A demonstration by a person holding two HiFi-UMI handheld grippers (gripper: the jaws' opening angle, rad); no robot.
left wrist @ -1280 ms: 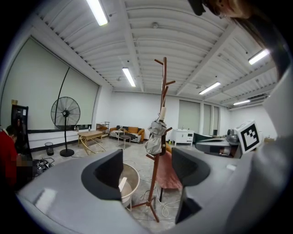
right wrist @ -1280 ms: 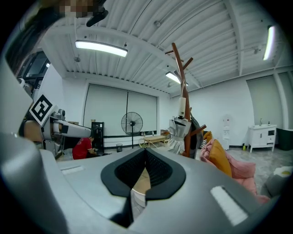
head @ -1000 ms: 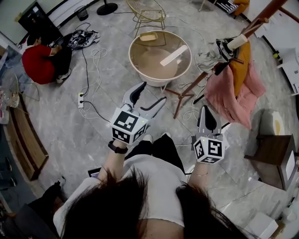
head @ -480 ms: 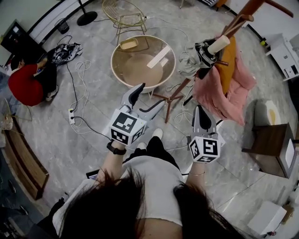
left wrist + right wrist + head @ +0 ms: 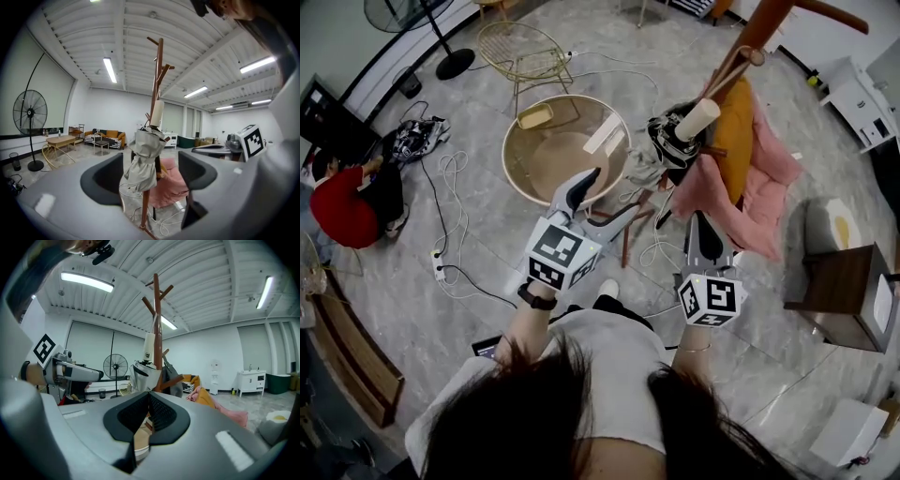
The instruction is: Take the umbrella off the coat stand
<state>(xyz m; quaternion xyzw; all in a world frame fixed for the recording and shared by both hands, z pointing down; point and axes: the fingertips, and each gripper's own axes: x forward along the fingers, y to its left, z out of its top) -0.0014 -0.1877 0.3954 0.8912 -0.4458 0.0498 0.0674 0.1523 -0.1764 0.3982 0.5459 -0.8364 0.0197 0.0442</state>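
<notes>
Short of the umbrella [image 5: 664, 148], left gripper [image 5: 624, 190].

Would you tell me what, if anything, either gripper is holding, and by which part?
Nothing is held: the left gripper is open, the right gripper shut and empty; the umbrella hangs untouched on the coat stand.

A large open-plan test studio is dressed as a living room: strip lights [image 5: 109, 70] on a ribbed industrial ceiling, a sofa [image 5: 105, 137], a pedestal fan [image 5: 30, 112] and a coat stand [image 5: 160, 70], with cables [image 5: 450, 183] and a power strip [image 5: 438, 266] trailing across the tiled floor [image 5: 384, 286].
</notes>
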